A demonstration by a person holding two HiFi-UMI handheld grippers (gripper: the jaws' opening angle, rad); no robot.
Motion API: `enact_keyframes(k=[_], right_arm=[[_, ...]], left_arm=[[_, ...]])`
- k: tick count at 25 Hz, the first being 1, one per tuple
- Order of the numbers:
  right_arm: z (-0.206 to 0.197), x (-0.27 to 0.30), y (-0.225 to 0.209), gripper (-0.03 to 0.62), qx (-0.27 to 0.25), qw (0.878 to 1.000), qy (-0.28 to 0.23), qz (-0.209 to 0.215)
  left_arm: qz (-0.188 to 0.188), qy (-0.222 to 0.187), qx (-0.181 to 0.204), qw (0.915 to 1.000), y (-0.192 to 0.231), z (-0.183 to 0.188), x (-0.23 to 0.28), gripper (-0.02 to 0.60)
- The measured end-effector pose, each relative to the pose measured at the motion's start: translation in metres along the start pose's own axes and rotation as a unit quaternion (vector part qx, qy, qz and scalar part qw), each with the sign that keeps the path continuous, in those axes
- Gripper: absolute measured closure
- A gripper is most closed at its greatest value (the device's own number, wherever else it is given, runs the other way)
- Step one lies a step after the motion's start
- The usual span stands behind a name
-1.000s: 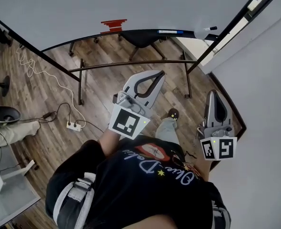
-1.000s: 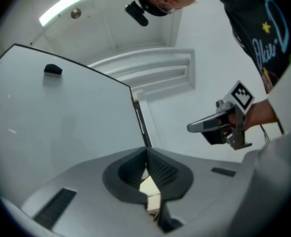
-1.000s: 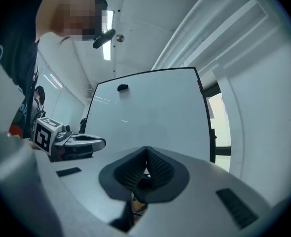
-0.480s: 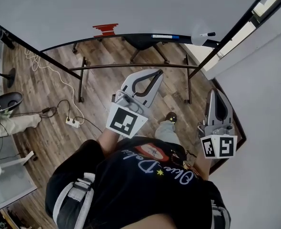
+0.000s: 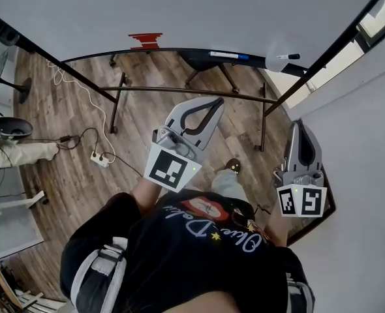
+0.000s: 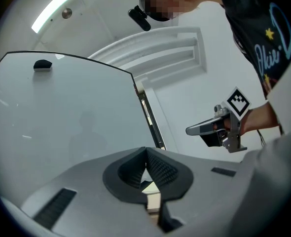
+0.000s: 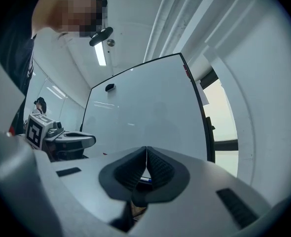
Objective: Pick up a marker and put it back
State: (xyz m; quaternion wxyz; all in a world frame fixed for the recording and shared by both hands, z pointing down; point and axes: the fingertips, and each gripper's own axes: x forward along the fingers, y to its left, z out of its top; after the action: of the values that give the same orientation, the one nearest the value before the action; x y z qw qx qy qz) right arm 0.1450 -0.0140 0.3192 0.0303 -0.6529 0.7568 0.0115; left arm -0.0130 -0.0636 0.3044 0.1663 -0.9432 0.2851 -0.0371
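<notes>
A blue marker [image 5: 228, 55] lies on the tray along the whiteboard's [image 5: 179, 12] lower edge, with a black marker [image 5: 288, 57] further right and a red eraser [image 5: 145, 40] to the left. My left gripper [image 5: 217, 101] is shut and empty, held level and well short of the tray. To the right, my right gripper [image 5: 298, 124] is also shut and empty, near the board's right post. In the right gripper view the closed jaws [image 7: 146, 148] face the whiteboard [image 7: 145, 112], and a bit of the blue marker [image 7: 148, 180] shows below them. The left gripper view has its closed jaws [image 6: 145, 149] towards the board [image 6: 61, 117].
The board stands on a black metal frame [image 5: 186, 90] over a wooden floor. A power strip [image 5: 101, 158] with cables lies at the left, beside a round stand base [image 5: 10, 128]. A white wall [image 5: 369, 175] closes in on the right. The person's shoe [image 5: 233, 166] is below the grippers.
The whole view has shifted as the person moves: the board's frame and tray now sit a little lower and further right. Both grippers keep their pose and stay shut.
</notes>
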Motion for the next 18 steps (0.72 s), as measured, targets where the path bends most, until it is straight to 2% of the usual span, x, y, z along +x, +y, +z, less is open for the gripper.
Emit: enact_keyframes(k=[8,18], right_arm=[[-0.021,0.014,-0.018,0.592,0.028,1.0,-0.003,0.007],[-0.013,0.036,-0.056,0.592,0.041,0.999,-0.008,0.031]], left_arm=[[-0.012,0.03,0.01,0.9994,-0.008,-0.018,0.023,0.578],[0.0,0.031,0.022,0.9993,-0.009,-0.005,0.071,0.578]])
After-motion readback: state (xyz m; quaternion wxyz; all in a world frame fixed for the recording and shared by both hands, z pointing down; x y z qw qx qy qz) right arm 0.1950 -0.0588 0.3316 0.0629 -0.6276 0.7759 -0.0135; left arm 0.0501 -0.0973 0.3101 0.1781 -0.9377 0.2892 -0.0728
